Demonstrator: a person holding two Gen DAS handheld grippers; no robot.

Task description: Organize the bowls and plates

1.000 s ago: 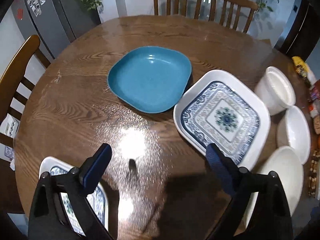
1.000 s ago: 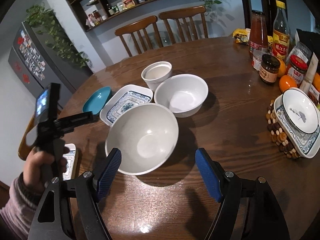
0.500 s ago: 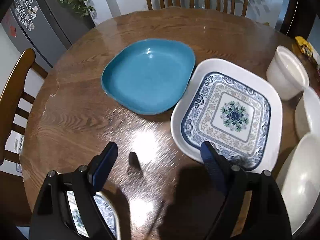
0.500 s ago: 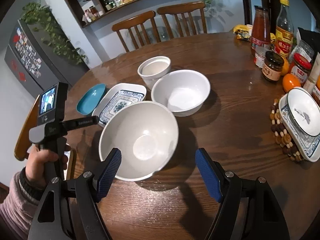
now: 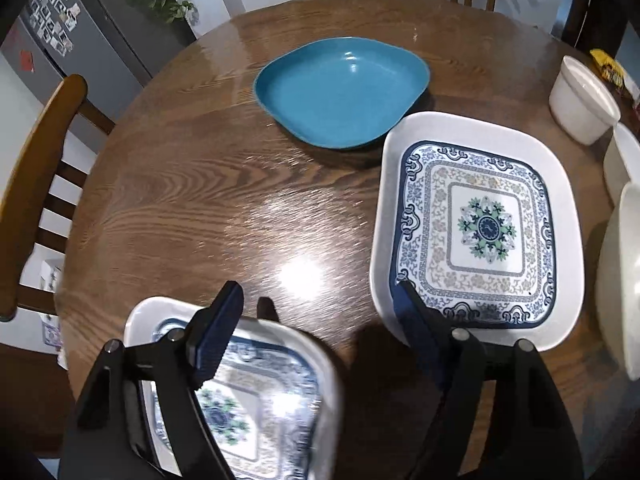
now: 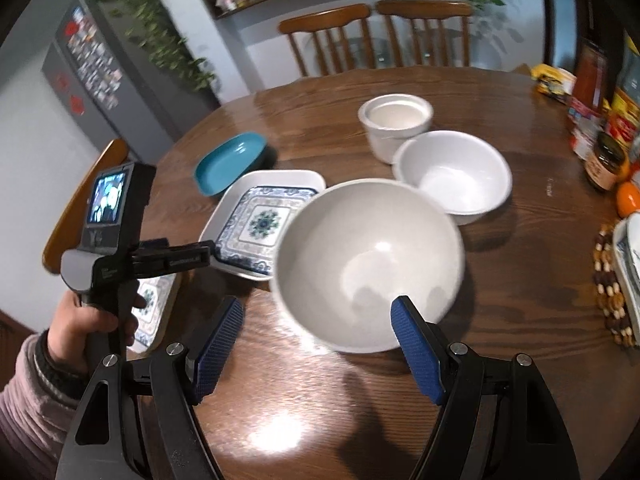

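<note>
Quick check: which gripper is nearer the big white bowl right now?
Right. The right gripper straddles the big white bowl's near rim; the left gripper sits farther left, over patterned plates.

Surface (image 5: 180,184): varnished wood, strong grain, glossy glare patches near its front edge; teal dish (image 5: 340,88) smooth, shiny glaze; patterned square plate (image 5: 476,224) glossy white ceramic look; large bowl (image 6: 368,264) smooth, satin white; tool pads (image 6: 218,348) blue, ribbed; tool frames matt black plastic; sleeve (image 6: 24,396) soft pink knit.

I see my right gripper (image 6: 316,344), jaws apart, over the wooden worktop (image 6: 520,280) before a large white bowl (image 6: 368,264); a patterned square plate (image 6: 260,220) sits left.
</note>
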